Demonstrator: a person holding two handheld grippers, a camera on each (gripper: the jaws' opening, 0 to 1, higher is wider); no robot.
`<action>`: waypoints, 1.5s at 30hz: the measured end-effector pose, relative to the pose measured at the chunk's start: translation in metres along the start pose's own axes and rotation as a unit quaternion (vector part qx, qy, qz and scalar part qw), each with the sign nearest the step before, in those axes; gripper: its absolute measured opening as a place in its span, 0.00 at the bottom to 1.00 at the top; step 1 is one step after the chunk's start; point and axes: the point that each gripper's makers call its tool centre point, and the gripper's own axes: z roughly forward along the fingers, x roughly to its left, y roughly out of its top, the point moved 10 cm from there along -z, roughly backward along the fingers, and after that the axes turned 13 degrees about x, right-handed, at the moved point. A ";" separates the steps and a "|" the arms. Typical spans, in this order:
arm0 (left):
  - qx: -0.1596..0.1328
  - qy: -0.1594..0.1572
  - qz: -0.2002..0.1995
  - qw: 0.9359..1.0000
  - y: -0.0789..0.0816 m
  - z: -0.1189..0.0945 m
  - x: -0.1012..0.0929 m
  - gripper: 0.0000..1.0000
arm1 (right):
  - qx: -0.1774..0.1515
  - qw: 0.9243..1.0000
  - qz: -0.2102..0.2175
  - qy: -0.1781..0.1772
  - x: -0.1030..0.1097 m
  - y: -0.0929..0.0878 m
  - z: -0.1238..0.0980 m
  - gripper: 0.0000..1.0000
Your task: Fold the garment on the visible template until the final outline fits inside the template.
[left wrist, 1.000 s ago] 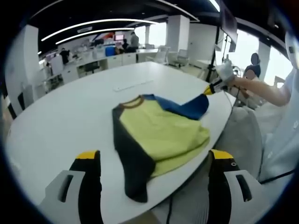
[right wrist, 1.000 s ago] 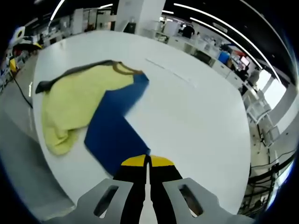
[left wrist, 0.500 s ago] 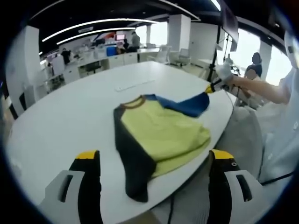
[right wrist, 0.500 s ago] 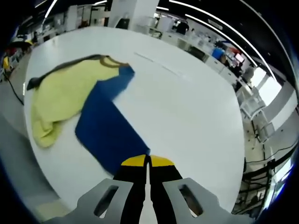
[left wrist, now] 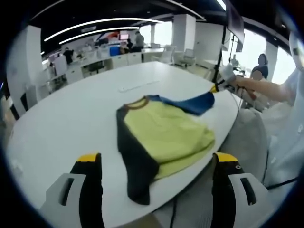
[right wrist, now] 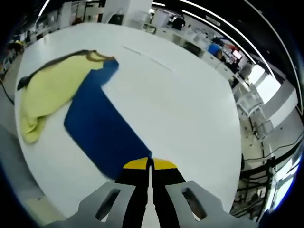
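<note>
Sleeve fold: right tongs (right wrist: pixel 150 164) clamped on the blue sleeve (right wrist: pixel 102 133), left tongs (left wrist: pixel 159 164) spread wide and empty.

The garment (left wrist: pixel 164 133) lies mid-frame on the white surface (left wrist: pixel 71 118). We should lift the sleeve taut, carry it over the yellow body, and lay it flat without dragging the shirt off the edge.

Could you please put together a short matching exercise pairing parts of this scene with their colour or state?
Column one:
1. garment body
2. blue sleeve
3. left gripper
4. right gripper

Column two:
A. open, holding nothing
B. shut on cloth
C. yellow-green
D. stretched out away from the body, over the white table

Pairs: 1-C, 2-D, 3-A, 4-B
</note>
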 end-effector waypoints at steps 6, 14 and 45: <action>0.002 0.007 -0.007 1.000 -0.003 -0.003 0.003 0.93 | 0.007 1.000 0.006 -0.018 -0.019 -0.008 0.007 0.01; 0.004 0.009 -0.010 1.000 -0.003 -0.004 0.003 0.93 | 0.017 0.999 0.009 -0.031 -0.040 -0.013 0.015 0.01; 0.018 0.023 -0.017 0.999 0.001 -0.006 -0.001 0.93 | 0.051 0.997 0.023 -0.060 -0.100 -0.029 0.044 0.02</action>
